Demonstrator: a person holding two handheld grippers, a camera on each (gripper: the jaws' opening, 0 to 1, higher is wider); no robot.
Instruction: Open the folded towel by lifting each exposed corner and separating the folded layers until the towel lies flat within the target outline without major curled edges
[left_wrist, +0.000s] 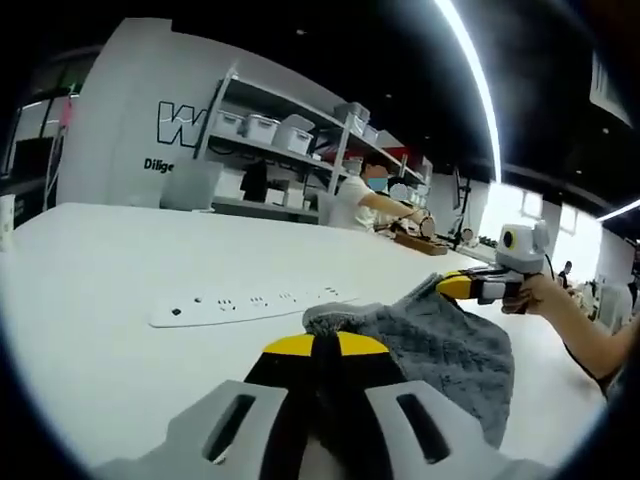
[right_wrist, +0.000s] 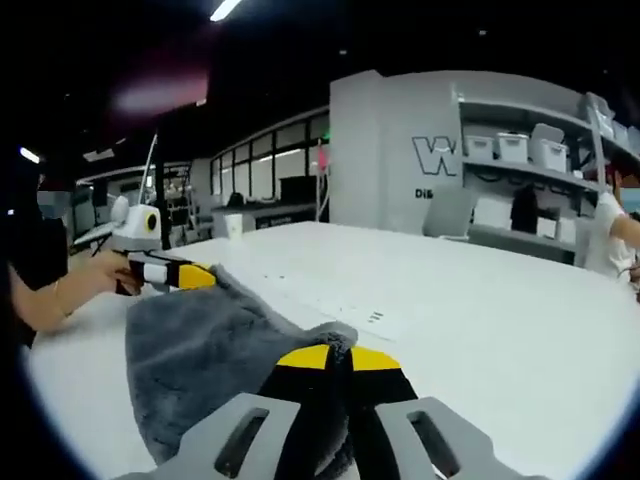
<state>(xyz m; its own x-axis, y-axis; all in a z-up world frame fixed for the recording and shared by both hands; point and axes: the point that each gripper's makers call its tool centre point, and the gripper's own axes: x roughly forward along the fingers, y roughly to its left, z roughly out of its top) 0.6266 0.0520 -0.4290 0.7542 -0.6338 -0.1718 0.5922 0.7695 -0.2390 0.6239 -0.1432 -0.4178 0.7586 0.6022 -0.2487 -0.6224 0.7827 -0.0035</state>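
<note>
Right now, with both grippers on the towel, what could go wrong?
1. Both grippers pinch only the tips of two corners: the left gripper and the right gripper. A sharp pull apart may slip a corner free.
2. The towel hangs slack and bunched between them, so lowering it now could leave folds or curled edges.
3. The power strip lies close beside the towel; a sweep could drag cloth over it.

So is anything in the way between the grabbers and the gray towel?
Nothing visible is. The left gripper is shut on one corner of the gray towel, and the right gripper is shut on another corner. The white power strip lies on the white table beside the towel, not between.
</note>
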